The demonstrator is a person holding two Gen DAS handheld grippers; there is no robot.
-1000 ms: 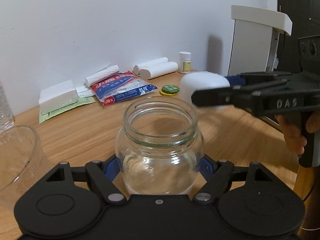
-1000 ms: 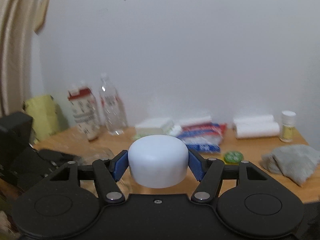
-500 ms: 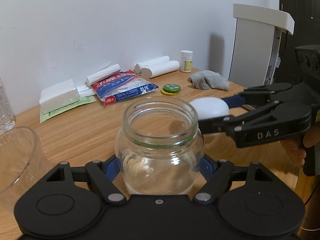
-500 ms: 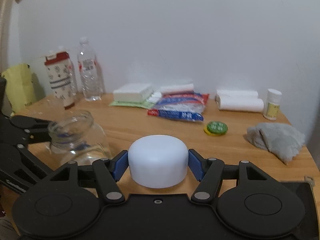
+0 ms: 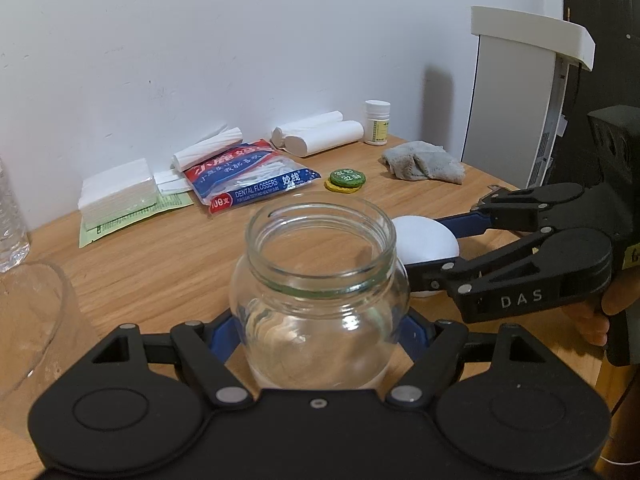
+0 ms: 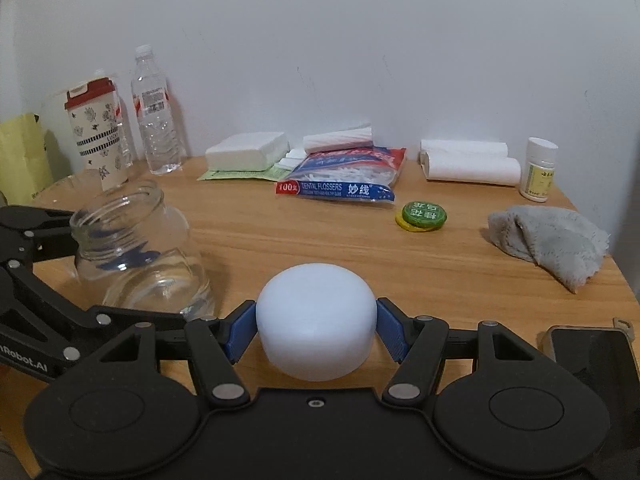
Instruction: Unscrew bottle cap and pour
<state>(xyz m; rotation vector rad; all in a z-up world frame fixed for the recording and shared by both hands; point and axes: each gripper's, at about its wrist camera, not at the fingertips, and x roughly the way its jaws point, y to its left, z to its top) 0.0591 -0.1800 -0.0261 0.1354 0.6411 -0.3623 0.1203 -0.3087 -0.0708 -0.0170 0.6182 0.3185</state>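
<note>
Left gripper (image 5: 318,332) clamped on open clear glass jar (image 5: 320,292), blue pads against both sides of the jar body; jar upright, mouth uncovered, thin layer of clear liquid at its bottom. Right gripper (image 6: 316,326) clamped on rounded white plastic cap (image 6: 316,320), cap low over the wooden table (image 6: 320,236), just right of the jar; contact with the table cannot be told. Ahead of the right gripper: green round tin (image 6: 424,213); grey folded cloth (image 6: 548,240) to its right. Clear glass cup (image 5: 28,320) left of the left gripper.
</note>
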